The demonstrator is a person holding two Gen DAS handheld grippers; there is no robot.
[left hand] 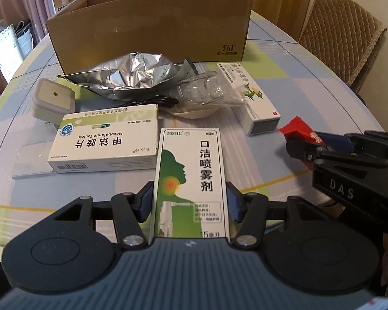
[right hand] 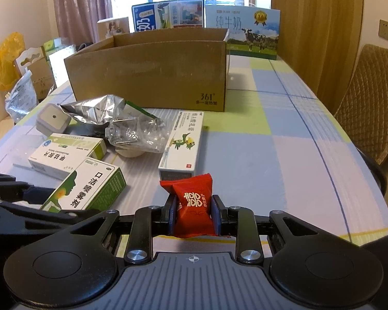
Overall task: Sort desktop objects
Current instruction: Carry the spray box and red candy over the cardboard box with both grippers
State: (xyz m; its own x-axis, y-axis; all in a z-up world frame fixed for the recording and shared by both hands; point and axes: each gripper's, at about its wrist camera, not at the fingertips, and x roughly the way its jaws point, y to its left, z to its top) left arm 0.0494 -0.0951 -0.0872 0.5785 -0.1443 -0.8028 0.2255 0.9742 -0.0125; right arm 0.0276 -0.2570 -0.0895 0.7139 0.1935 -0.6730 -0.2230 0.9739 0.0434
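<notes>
My left gripper (left hand: 190,201) is shut on a green-and-white mouth spray box (left hand: 191,178), its blue pads pressed against the box's long sides. The same box (right hand: 85,188) shows tilted in the right wrist view. A red candy packet (right hand: 194,206) is gripped between the pads of my right gripper (right hand: 194,210), held just above the tablecloth. In the left wrist view the packet (left hand: 295,129) pokes out of that gripper at the right. An open cardboard box (left hand: 147,31) stands at the far side of the table.
On the cloth lie a Mecobalamin tablets box (left hand: 103,139), an ointment box with a green dragon (left hand: 253,103), a silver foil bag (left hand: 132,77), a clear plastic bag (left hand: 207,87), a grey square device (left hand: 53,100) and a black cable (left hand: 152,100). A quilted chair (right hand: 370,98) stands right; milk cartons (right hand: 243,31) behind.
</notes>
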